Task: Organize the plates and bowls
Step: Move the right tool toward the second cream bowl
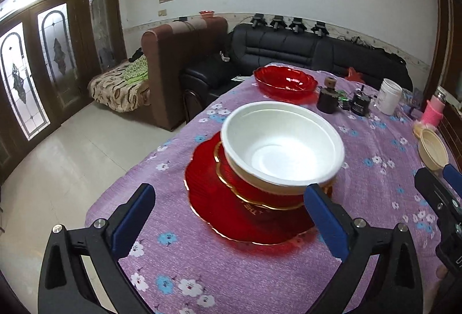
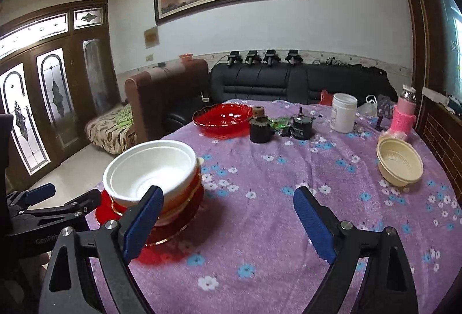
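1. Purple floral tablecloth (image 2: 260, 213) was recorded covering the whole table.
2. 1 white bowl (image 1: 281, 145) was seated tilted on top of a stack; its rim was lower on the side toward the left gripper.
3. 1 smaller red plate with a gold rim (image 1: 231, 178) was noted directly under the white bowl, and a cream-coloured dish seemed wedged between them, though this could not be told for certain.
4. 1 large red plate (image 1: 231, 218) was logged at the bottom of the stack, flat on the cloth near the table's left edge.
5. 1 red scalloped bowl (image 1: 286, 80) was placed at the far end of the table, well apart from the stack.
6. 1 cream bowl (image 2: 400, 165) was set alone near the table's right edge.
7. 2 dark jars (image 2: 260, 129), 1 white tub (image 2: 343, 112) and 1 pink-sleeved bottle (image 2: 404, 112) were ranged along the far side.
8. Left gripper (image 1: 231, 223) was held over the large red plate, fingers spread wide and gripping nothing; the right fingertip (image 1: 320, 198) was just beside the stack's near edge.
9. Right gripper (image 2: 228, 220) was held above bare cloth beside the stack, fingers spread wide, empty.
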### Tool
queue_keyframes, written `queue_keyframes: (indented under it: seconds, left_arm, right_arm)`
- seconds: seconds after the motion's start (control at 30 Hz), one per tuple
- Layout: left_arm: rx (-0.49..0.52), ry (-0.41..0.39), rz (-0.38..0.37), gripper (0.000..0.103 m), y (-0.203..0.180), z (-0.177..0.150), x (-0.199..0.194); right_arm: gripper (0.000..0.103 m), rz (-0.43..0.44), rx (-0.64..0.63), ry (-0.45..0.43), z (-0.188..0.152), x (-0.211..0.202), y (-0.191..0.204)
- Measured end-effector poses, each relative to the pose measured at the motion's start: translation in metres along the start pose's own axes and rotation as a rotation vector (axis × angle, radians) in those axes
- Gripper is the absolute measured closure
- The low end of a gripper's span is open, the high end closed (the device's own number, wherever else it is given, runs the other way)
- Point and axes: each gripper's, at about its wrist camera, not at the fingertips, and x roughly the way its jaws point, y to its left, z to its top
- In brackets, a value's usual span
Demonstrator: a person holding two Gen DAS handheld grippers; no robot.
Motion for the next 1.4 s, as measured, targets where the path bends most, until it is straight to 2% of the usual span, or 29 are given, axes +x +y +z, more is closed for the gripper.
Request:
queue_keyframes:
  seconds: [0.23, 0.6, 1.4]
  left_arm:
    - [0.048, -0.024, -0.024, 0.000, -0.029, 0.002, -0.012]
    - [0.131, -0.002, -0.058, 0.000, -0.068, -0.001, -0.010]
    - [0.189, 0.022, -0.070, 0.000, -0.090, -0.006, -0.001]
  right_arm:
    - [0.009, -0.012, 0.021, 0.044, -0.008, 0.000, -0.027]
    - [0.009, -0.037, 0.050, 0.068, -0.015, -0.004, -0.059]
    - [0.009, -0.055, 0.101, 0.122, -0.023, 0.003, -0.086]
